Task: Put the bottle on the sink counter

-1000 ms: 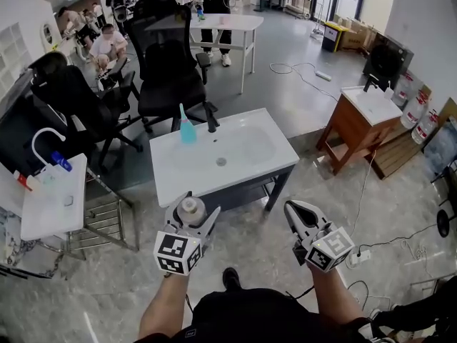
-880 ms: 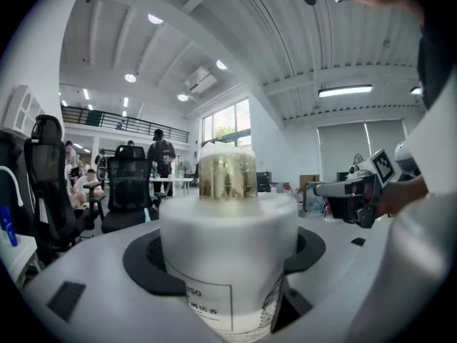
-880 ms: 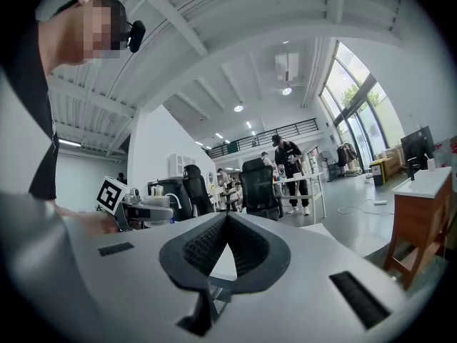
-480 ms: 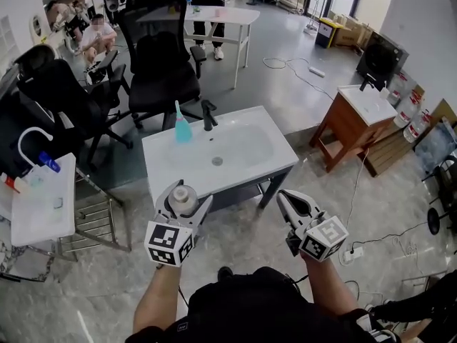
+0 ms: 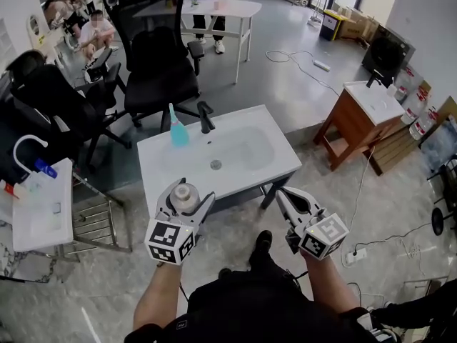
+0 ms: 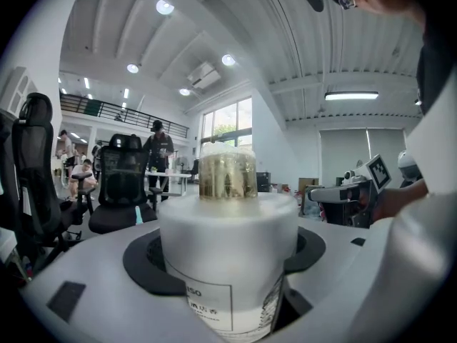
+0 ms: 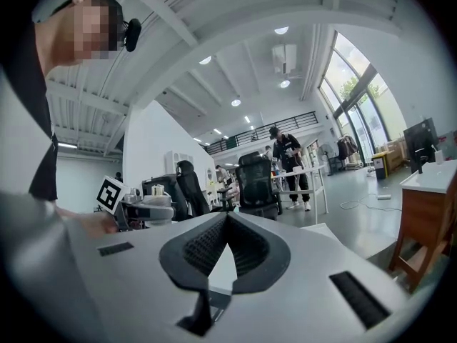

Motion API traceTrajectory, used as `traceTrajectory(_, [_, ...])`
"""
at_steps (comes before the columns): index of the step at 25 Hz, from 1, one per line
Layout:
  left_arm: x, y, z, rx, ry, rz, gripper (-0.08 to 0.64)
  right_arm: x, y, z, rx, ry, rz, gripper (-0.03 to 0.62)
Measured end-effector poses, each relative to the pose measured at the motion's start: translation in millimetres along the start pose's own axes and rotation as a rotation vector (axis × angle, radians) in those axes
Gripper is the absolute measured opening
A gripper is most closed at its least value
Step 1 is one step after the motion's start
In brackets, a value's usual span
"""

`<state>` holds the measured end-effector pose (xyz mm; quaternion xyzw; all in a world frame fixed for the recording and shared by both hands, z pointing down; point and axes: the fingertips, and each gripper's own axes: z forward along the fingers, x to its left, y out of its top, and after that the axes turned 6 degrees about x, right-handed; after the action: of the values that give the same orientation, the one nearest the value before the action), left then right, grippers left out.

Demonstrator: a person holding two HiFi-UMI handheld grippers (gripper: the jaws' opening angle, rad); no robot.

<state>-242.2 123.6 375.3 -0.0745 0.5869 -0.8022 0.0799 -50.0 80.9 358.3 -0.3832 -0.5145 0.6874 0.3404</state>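
Step by step, drew nearer the sink tabletop, white bottle pinched upright between left gripper fingers just short of its front edge, right gripper fingers pressed together, empty; placing not yet done.

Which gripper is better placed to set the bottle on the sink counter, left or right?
Left. The left gripper holds the bottle, just short of the sink counter; the right gripper is shut and empty.

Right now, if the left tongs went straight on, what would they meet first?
The left tongs, shut on the bottle, point roughly level toward the sink counter and seem above it, so likely the black office chair behind it; height is hard to judge.
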Motion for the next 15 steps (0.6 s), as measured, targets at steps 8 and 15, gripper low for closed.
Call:
traceTrajectory(8, [13,30,103,0.011,0.053,-0.006,0.337,-107,18,43,0.007,0.037,-0.008,0.014])
traceTrajectory(15, [-1,58,194,0.022,0.076,-0.04,0.337,-202,39,68,0.009,0.089,0.0,0.014])
